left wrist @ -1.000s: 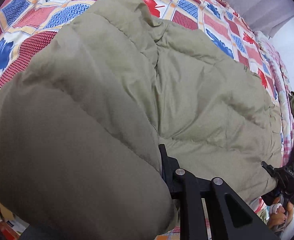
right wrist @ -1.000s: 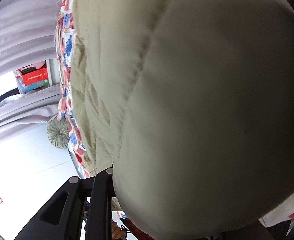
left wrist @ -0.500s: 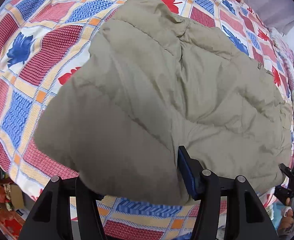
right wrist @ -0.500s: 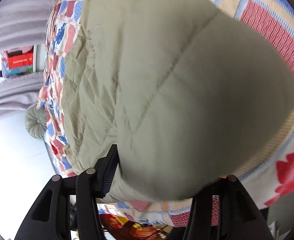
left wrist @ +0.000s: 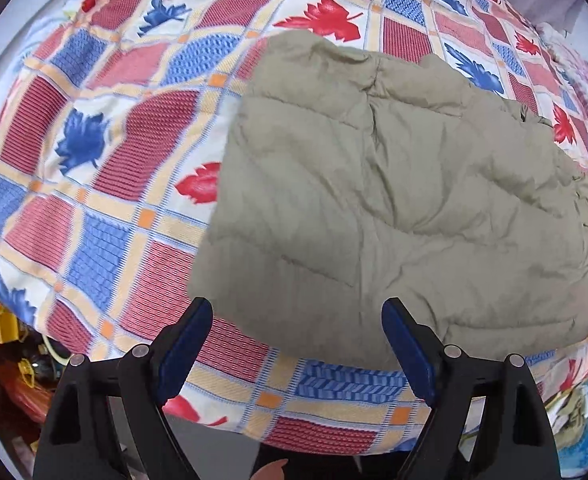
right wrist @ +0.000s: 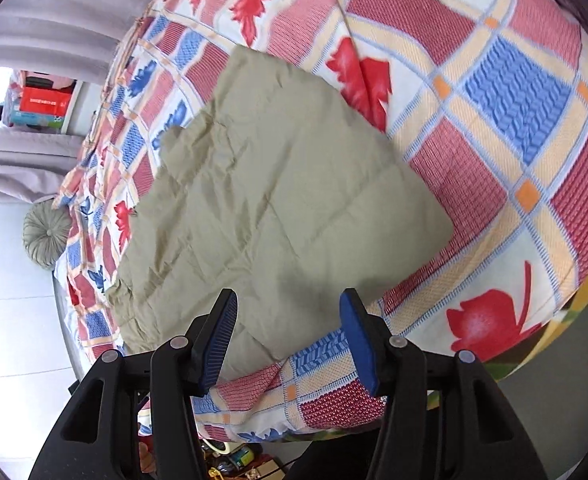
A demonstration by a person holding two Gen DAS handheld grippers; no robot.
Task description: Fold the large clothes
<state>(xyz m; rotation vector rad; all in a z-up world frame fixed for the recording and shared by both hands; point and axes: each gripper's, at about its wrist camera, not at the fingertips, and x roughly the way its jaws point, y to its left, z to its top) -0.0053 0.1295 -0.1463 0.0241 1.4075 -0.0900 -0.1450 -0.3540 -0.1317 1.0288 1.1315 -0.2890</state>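
Note:
An olive quilted padded jacket lies folded into a rough rectangle on a bed with a red, blue and cream leaf-patterned cover. My left gripper hovers above the jacket's near edge, its jaws still opening, nothing between the blue pads. In the right wrist view the same jacket spreads away from my right gripper, which hangs open over the jacket's near corner without touching it. The bed cover shows around the jacket.
The bed edge runs just below both grippers. Clutter in orange and yellow sits on the floor at lower left. A round grey cushion, grey curtains and a shelf with a red box lie beyond the bed.
Both grippers let go of the jacket, opened and rose away from it. The jacket dropped flat onto the bed and now looks smaller in both views.

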